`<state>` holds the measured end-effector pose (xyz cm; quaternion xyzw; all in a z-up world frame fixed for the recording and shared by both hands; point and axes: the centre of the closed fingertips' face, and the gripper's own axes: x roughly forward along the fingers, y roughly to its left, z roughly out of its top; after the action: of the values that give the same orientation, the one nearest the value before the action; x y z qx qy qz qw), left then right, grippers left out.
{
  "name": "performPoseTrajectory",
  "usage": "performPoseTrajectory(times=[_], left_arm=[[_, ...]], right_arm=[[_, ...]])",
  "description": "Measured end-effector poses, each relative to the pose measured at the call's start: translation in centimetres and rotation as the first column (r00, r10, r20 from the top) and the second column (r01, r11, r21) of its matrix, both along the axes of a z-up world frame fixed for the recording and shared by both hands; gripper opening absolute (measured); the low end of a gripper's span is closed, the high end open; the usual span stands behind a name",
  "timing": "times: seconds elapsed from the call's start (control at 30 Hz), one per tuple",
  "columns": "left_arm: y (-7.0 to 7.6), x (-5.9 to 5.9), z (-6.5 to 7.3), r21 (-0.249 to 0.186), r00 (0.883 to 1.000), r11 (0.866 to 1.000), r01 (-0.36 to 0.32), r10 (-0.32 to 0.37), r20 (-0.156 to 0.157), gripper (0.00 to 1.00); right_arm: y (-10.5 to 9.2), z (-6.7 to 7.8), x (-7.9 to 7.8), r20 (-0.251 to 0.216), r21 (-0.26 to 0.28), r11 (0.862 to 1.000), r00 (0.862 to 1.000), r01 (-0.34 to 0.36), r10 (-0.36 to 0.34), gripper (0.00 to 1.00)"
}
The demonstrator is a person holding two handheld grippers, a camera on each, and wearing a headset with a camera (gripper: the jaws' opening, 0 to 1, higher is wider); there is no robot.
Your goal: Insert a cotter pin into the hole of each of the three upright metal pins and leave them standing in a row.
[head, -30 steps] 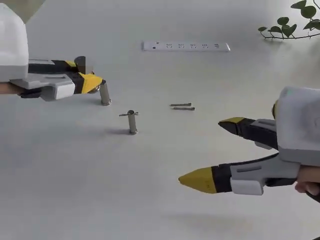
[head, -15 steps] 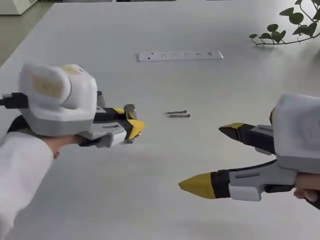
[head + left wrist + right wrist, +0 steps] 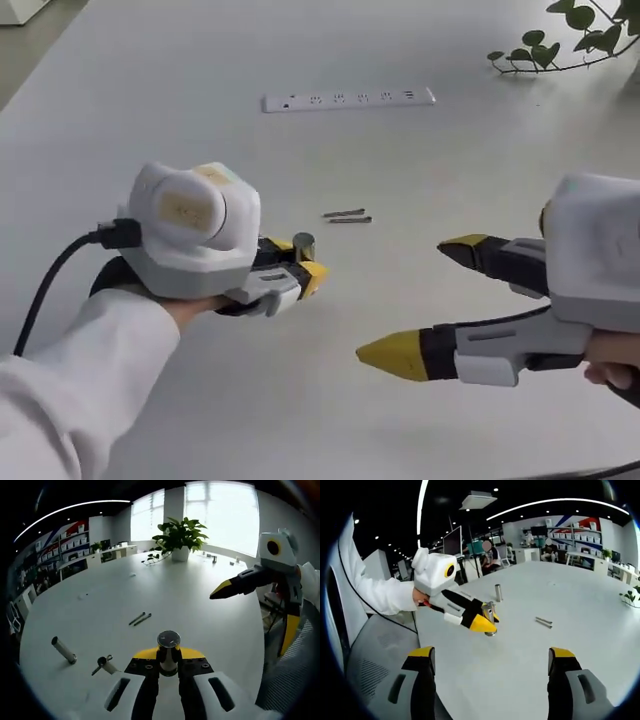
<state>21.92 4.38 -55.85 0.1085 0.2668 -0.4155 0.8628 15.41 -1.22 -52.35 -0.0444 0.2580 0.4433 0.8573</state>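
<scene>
My left gripper (image 3: 306,268) is shut on an upright metal pin (image 3: 303,243), holding it just above the white table. In the left gripper view the jaws (image 3: 169,656) clamp the pin (image 3: 169,640) below its round head. Behind it on the table are a plain metal pin (image 3: 64,650) and a pin with a cotter pin through it (image 3: 105,664). Two loose cotter pins (image 3: 345,215) lie side by side beyond the left gripper. My right gripper (image 3: 421,301) stands open and holds nothing, to the right of them. Its own view shows its wide-apart jaws (image 3: 491,659), the left gripper (image 3: 481,622) and the held pin (image 3: 489,611).
A white power strip (image 3: 348,99) lies at the far side of the table. Plant leaves (image 3: 545,45) trail in at the back right. A black cable (image 3: 50,280) runs from the left gripper. A potted plant (image 3: 180,535) stands further down the table.
My left gripper has travelled right and nearer to me with the metal pin in its jaws. The right gripper has stayed open in the same place.
</scene>
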Motion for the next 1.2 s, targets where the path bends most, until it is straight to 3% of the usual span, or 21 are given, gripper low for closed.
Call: performPoseTrajectory(times=[0.17,0.4,0.53,0.73,0.83,0.97,1.2], left_arm=[[-0.2,-0.8,-0.9,0.027,1.0,1.0,0.008,-0.007,-0.017,0.11],[-0.2,-0.9,-1.4,0.037,1.0,0.999,0.004,-0.004,-0.001,0.11],[-0.3,-0.9,-1.7,0.04,1.0,0.999,-0.004,0.003,0.026,0.11],[-0.6,-1.0,-2.3,0.042,1.0,0.999,-0.01,0.009,0.025,0.11],[-0.5,-1.0,-2.5,0.051,0.999,0.999,-0.011,0.008,0.044,0.11],[-0.5,-1.0,-3.0,0.044,0.999,0.999,-0.023,0.021,0.032,0.11],[-0.6,-1.0,-3.0,0.011,0.999,1.0,0.002,-0.002,0.054,0.12]], right_arm=[[0.1,-0.2,0.0,-0.008,-0.004,1.0,1.0,-0.005,0.005,0.92],[0.1,-0.6,-0.2,-0.022,-0.013,1.0,1.0,-0.011,0.01,0.92],[0.2,-0.6,-0.3,-0.023,-0.014,1.0,1.0,-0.013,0.012,0.92],[0.2,-0.7,-0.5,-0.024,-0.019,1.0,1.0,-0.017,0.017,0.91],[0.1,-0.7,-0.6,-0.026,-0.017,1.0,1.0,-0.017,0.016,0.91],[0.1,-0.9,-0.6,-0.03,-0.02,1.0,0.999,-0.016,0.015,0.91],[0.0,-1.1,-0.6,-0.036,-0.02,1.0,0.999,-0.01,0.009,0.91]])
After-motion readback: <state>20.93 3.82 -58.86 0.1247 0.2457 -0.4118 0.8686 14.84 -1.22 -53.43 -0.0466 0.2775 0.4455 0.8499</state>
